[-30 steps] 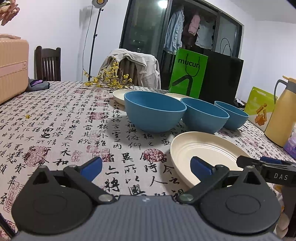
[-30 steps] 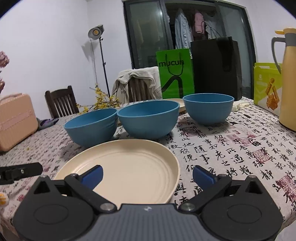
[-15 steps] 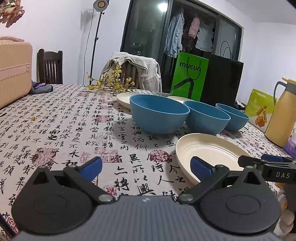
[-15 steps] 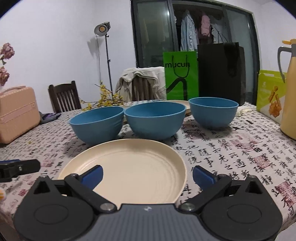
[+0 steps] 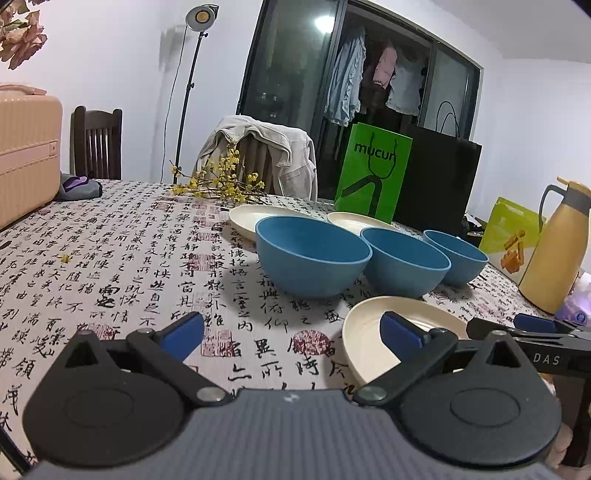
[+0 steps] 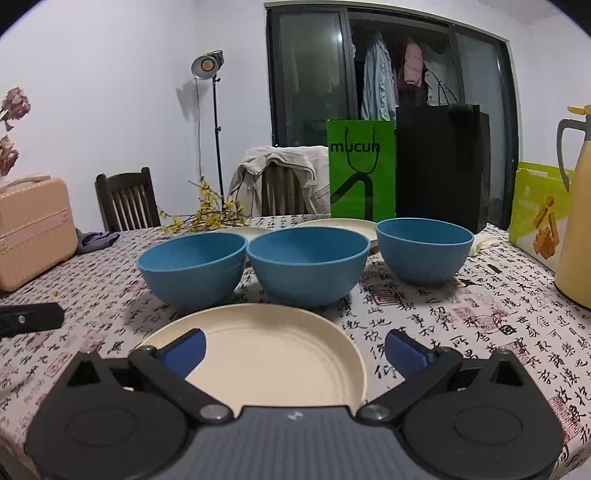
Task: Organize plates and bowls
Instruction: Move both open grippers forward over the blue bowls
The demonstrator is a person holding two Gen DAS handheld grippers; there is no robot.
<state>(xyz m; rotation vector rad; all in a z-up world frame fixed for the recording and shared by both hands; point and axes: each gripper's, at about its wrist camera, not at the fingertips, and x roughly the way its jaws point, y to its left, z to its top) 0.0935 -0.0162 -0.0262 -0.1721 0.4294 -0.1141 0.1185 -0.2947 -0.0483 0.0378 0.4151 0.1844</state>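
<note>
I see a cool, evenly lit room; a studio lamp (image 6: 207, 63) glows on its stand and a ceiling light glares in the dark glass door (image 5: 323, 23). Bowls cast soft shadows leftward. Fisheye bends edges; corners vignette black

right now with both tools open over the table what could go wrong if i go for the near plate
1. The cream plate lies flat on the tablecloth near the table's front edge; the right tool may struggle to get a finger under the low rim, and could push it or bunch the cloth.
2. The left tool sits close beside the right one; both reaching for that plate could collide.
3. The blue bowls stand just behind the plate, so a shoved plate could knock them.
</note>
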